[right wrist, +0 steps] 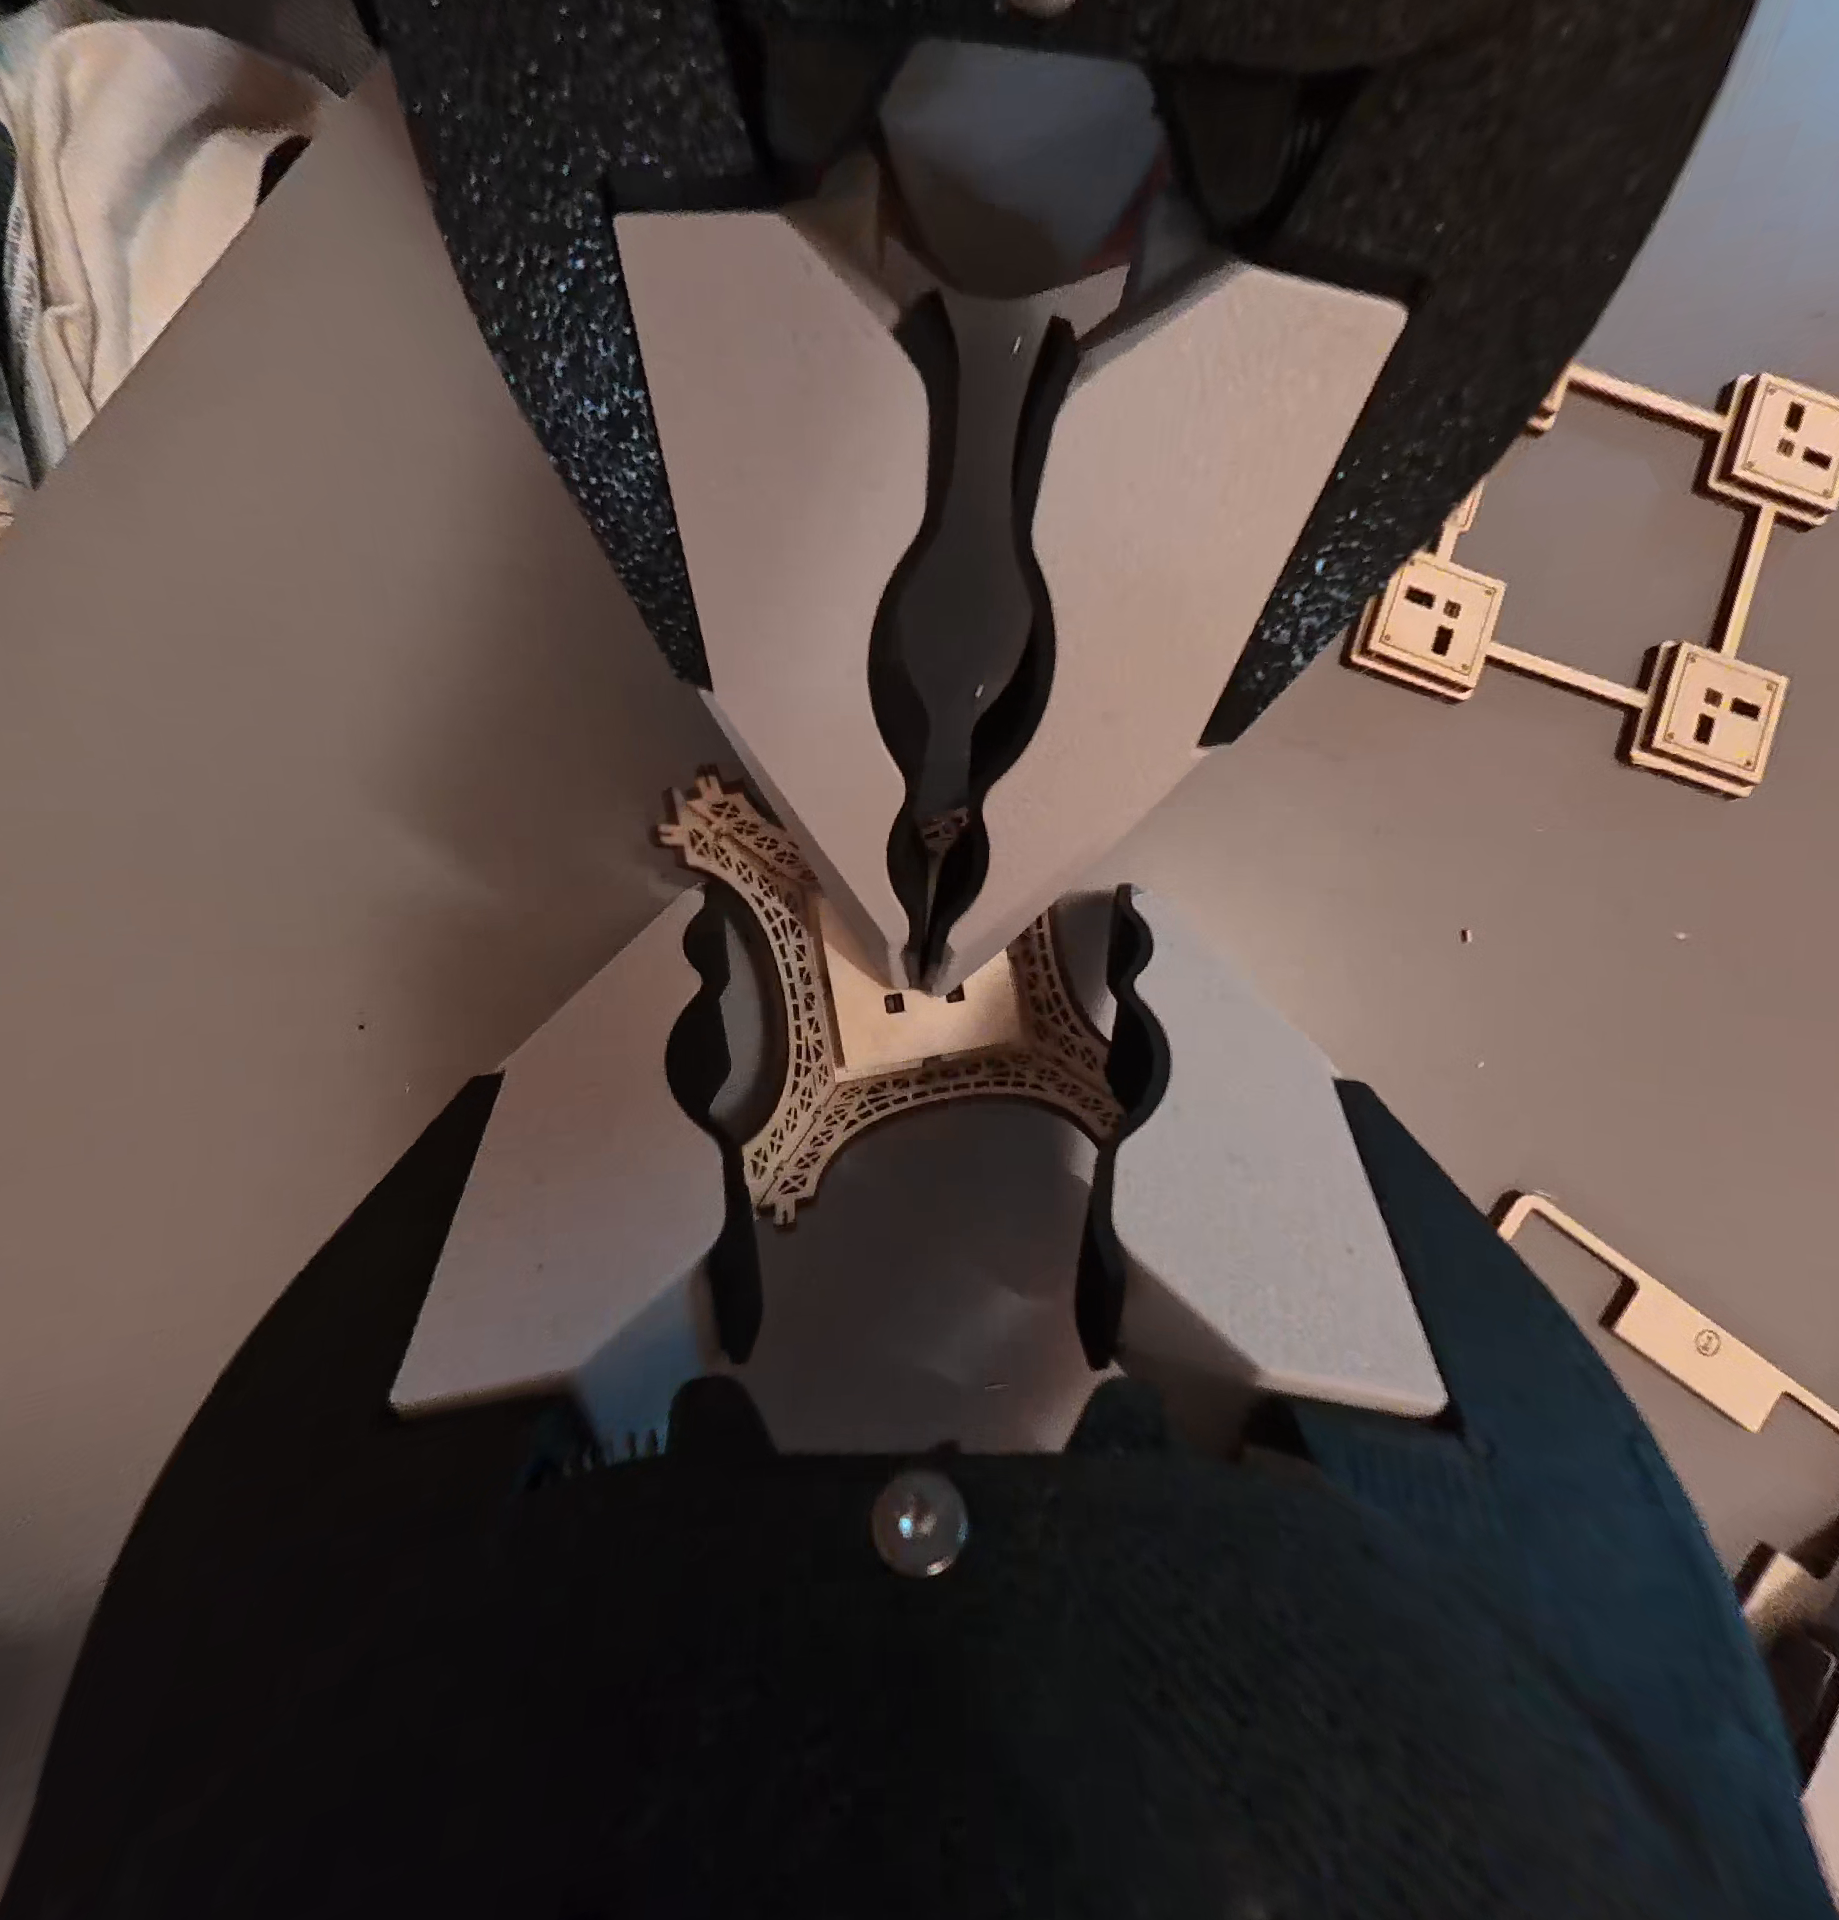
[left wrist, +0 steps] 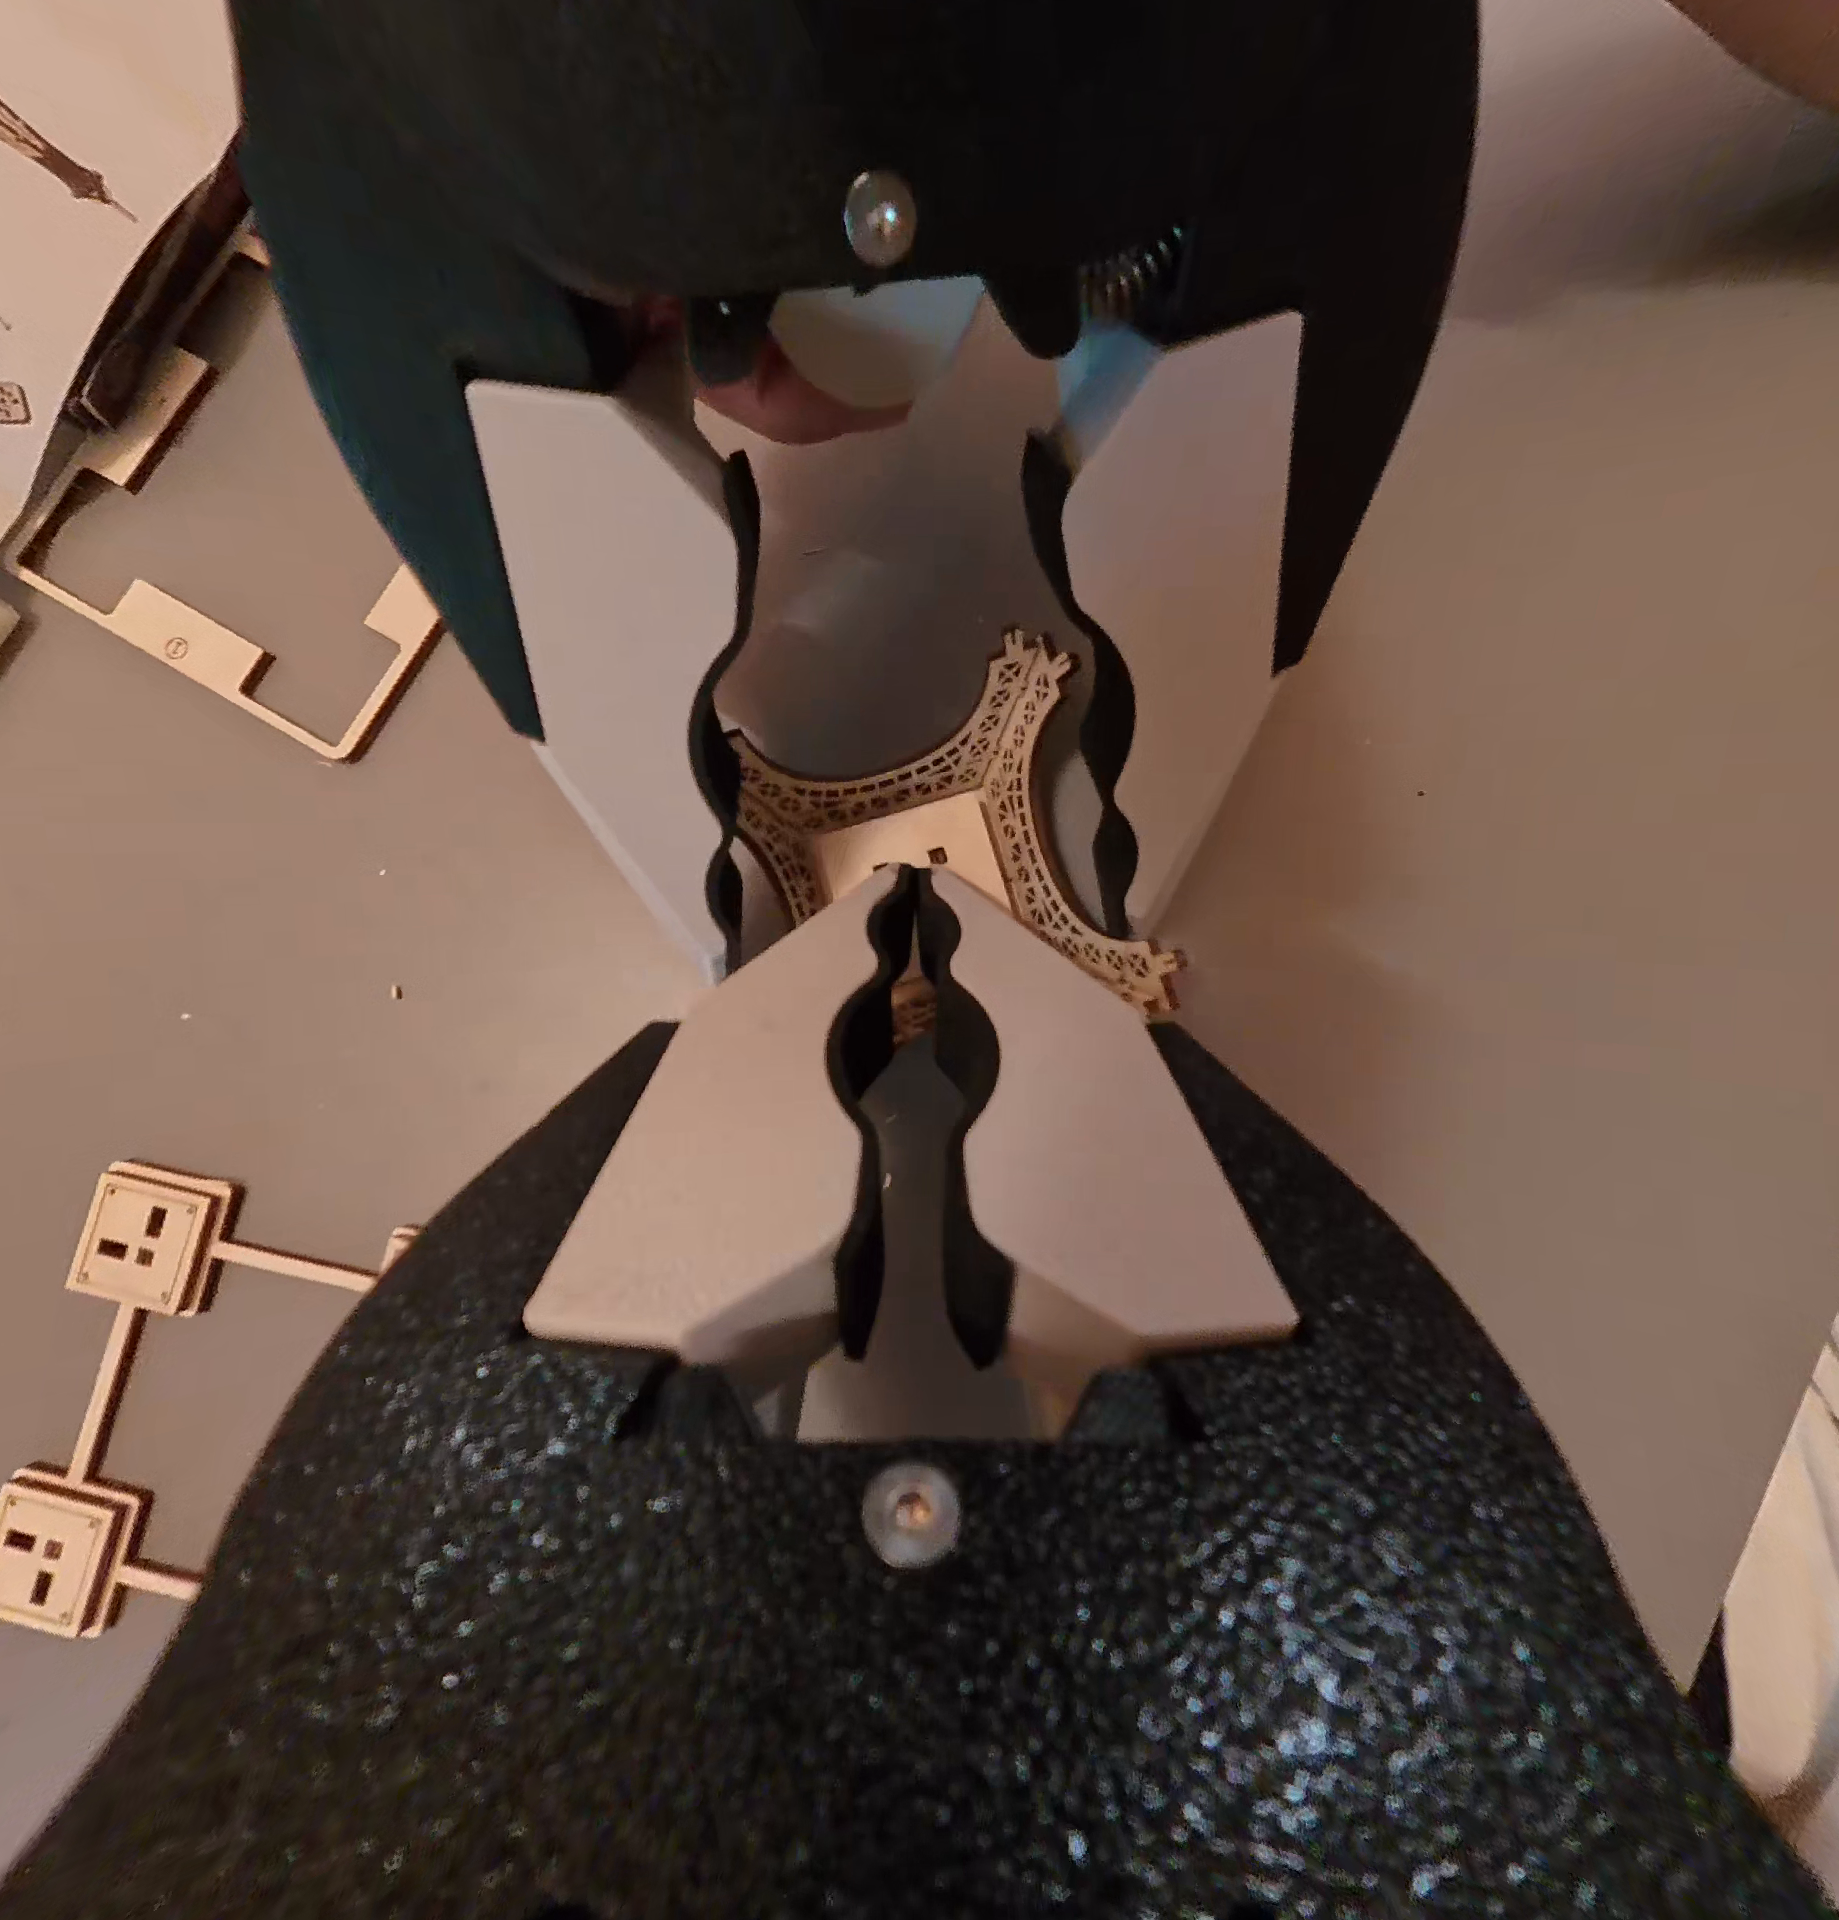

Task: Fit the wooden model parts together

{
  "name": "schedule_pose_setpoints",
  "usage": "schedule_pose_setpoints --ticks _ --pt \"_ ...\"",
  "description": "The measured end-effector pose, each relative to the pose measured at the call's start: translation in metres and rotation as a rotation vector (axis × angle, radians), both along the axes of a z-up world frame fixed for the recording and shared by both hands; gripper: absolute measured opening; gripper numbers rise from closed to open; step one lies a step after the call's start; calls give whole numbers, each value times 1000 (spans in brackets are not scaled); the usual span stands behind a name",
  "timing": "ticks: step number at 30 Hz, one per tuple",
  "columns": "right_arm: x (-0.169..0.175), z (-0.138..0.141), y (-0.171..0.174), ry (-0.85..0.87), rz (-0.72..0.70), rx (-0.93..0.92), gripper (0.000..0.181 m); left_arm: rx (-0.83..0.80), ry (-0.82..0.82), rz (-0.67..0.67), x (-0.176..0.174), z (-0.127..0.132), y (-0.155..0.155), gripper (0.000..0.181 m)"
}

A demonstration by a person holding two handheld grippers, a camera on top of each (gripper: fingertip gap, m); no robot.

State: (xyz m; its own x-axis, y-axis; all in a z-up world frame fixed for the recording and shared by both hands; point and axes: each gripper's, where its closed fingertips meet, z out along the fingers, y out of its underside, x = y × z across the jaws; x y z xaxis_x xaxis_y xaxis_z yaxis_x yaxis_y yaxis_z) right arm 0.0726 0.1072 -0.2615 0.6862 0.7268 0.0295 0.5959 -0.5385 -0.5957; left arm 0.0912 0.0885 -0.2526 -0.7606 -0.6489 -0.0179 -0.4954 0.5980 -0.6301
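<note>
A wooden lattice tower base with arched legs and a flat platform sits between the pads of my right gripper, which comes in from the top of the left wrist view and grips it across its width. In the right wrist view the base is held the same way by my right gripper. My left gripper is shut on a small wooden lattice piece. Its tips touch the base's platform, with the small piece showing between the pads.
A wooden square frame with corner blocks lies on the grey table; it also shows in the right wrist view. A cut-out wooden sheet and an instruction sheet lie nearby. White cloth lies beyond the table edge. The tips of both grippers are at nearly the same place.
</note>
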Motion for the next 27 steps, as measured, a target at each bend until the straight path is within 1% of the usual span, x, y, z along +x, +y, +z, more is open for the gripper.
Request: schedule_pose_setpoints --ticks 3,7,9,11,16,17,20,23,25,27 --pt "1 -1 -1 2 -21 -16 74 -7 -7 -2 0 0 0 0" --pt "2 -1 -3 3 -11 -27 74 -3 -3 -14 0 0 0 0" --pt "4 -2 -4 -3 -17 -49 72 -3 2 -21 0 0 0 0" --pt "6 -1 -4 -11 -16 -56 65 -8 5 -23 0 0 0 0" --pt "6 1 -4 -35 17 -29 64 -13 0 -21 0 0 0 0" --pt "4 3 -5 -26 36 -31 55 -12 -2 -18 0 0 1 0" --pt "4 4 -5 -30 35 -21 56 -14 -4 -20 0 0 1 0" --pt "4 1 -4 -42 27 -14 59 -10 -2 -24 0 0 1 0" --pt "7 1 0 -54 -7 0 76 -14 2 -25 0 0 1 0" --pt "8 1 0 -52 -20 -11 80 -18 4 -24 0 0 1 0"
